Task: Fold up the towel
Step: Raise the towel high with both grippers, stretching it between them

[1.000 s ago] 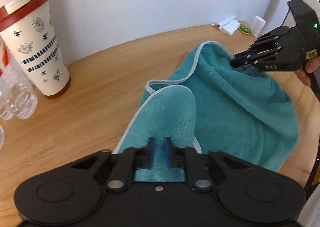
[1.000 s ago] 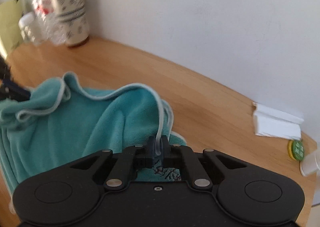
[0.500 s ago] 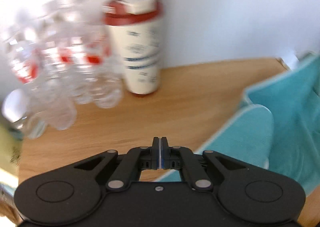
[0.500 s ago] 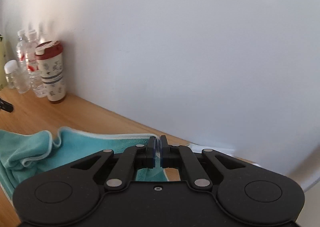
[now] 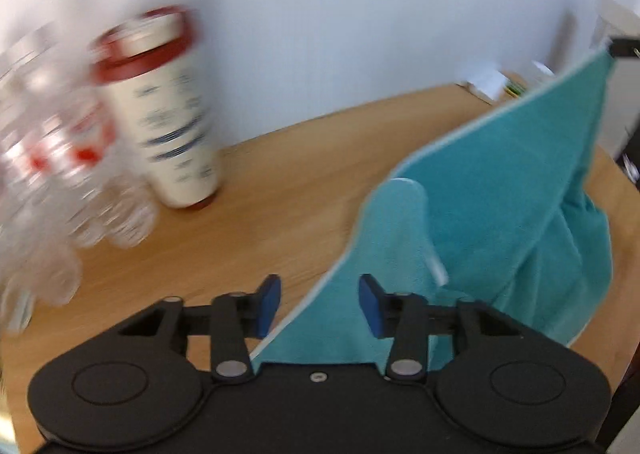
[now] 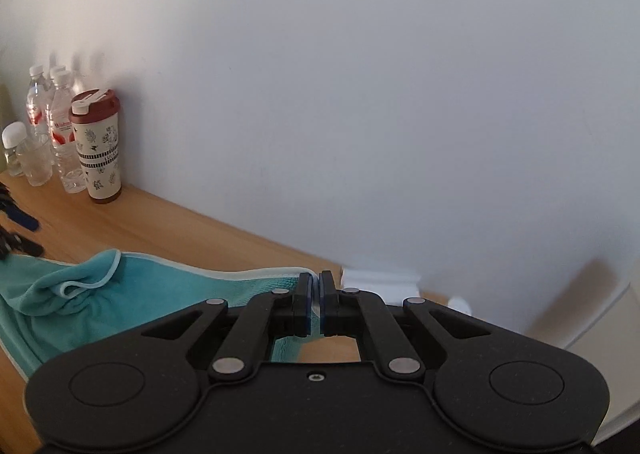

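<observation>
1. My left gripper (image 5: pixel 319 304), low in its frame, has its jaws spread apart over the teal towel (image 5: pixel 500 189).
2. My right gripper (image 6: pixel 316 304) is clamped on the towel's pale edge, lower centre.
3. The towel rises from the wooden table (image 5: pixel 260 189) toward the upper right.

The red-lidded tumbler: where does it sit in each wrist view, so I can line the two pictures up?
Left wrist view: the red-lidded tumbler stands upper left, motion-blurred, on the wooden table by the wall.
Right wrist view: it is small, at the far left against the wall, upright and sharp.
Shared landmark: the clear water bottles right beside it, to its left in both pictures.
</observation>
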